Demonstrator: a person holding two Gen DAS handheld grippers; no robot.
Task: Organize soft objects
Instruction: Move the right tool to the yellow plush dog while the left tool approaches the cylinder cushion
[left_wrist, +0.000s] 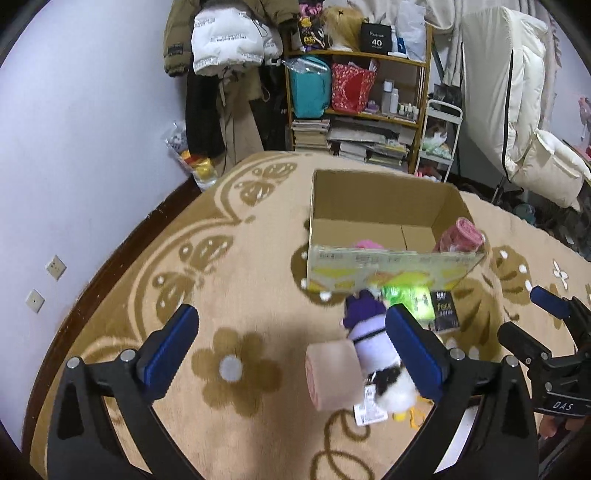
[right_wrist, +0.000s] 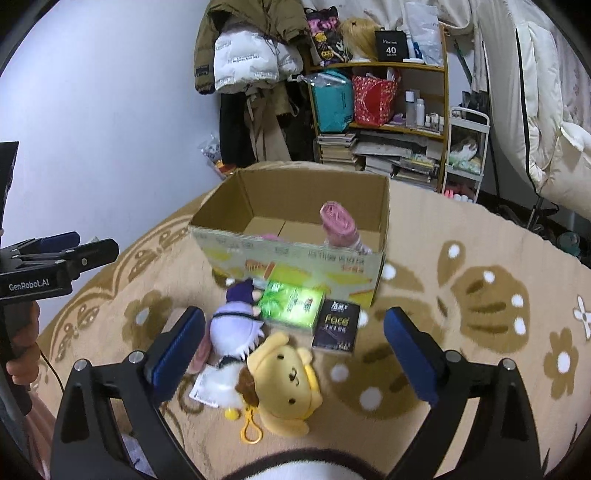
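Note:
An open cardboard box stands on the patterned rug, holding a pink roll and a second pink thing low inside. In front of it lie a purple-and-white plush doll, a yellow dog plush, a beige-pink roll, a green packet and a black packet. My left gripper is open above the rug, the roll and doll near its right finger. My right gripper is open over the plush toys. Nothing is held.
A wooden shelf with bags, books and bottles stands behind the rug. Coats hang left of it, and a white cart and white bedding are at the right. A wall borders the rug on the left. A white furry thing fills the bottom edge.

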